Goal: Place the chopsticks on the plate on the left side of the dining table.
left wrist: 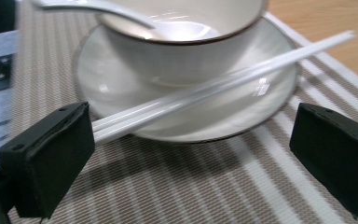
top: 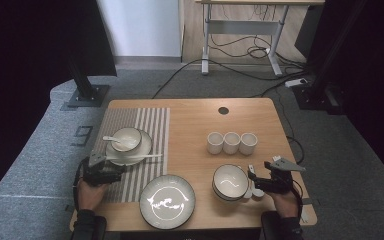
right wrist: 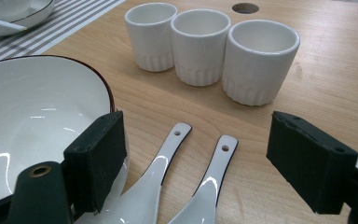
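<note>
Left gripper (left wrist: 191, 154) is spread beside the chopsticks (left wrist: 223, 84) on the saucer (left wrist: 270, 93); right gripper (right wrist: 196, 163) is spread over two spoons (right wrist: 168, 163); a nudged chopstick pair is judged likely to roll off.

Black grippers (top: 112, 170), grey plates, dark sleeves (top: 87, 225).

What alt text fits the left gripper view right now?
The open left gripper faces white chopsticks lying across a saucer that holds a bowl with a spoon, on a striped placemat.
</note>
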The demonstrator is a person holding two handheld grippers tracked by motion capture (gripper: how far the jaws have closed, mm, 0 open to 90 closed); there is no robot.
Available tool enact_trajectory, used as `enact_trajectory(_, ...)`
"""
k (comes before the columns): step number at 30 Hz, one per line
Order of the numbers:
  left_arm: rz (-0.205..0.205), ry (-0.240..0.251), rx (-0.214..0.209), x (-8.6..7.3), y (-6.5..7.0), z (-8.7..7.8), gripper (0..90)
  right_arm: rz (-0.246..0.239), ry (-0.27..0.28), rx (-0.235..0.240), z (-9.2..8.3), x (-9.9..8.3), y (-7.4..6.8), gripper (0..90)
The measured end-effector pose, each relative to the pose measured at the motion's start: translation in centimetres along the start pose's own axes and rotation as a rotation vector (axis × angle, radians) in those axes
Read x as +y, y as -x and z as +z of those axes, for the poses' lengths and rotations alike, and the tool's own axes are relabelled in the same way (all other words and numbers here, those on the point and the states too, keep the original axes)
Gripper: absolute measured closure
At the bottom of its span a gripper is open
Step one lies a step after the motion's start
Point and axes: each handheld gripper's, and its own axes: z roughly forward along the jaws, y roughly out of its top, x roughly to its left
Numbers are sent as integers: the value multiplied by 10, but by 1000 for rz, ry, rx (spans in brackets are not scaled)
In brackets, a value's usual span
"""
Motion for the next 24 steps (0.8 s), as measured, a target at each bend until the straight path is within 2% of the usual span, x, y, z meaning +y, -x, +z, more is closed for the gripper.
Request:
enact_trajectory(6,-55,10,48,-6,-12,-3,0,-3,0,-5,0,0,0,195)
enact_trajectory(9,-69,8,63,-8,-16,-3,0,-4,2,-6,-1,0,0,195)
enact_trajectory(13,-81,0,63,-9,-18,-1,0,-6,0,-7,0,-1,0,195)
enact_trajectory(24,-121,-24,31,-14,-23,4,0,-5,10,-24,-1,-2,0,195)
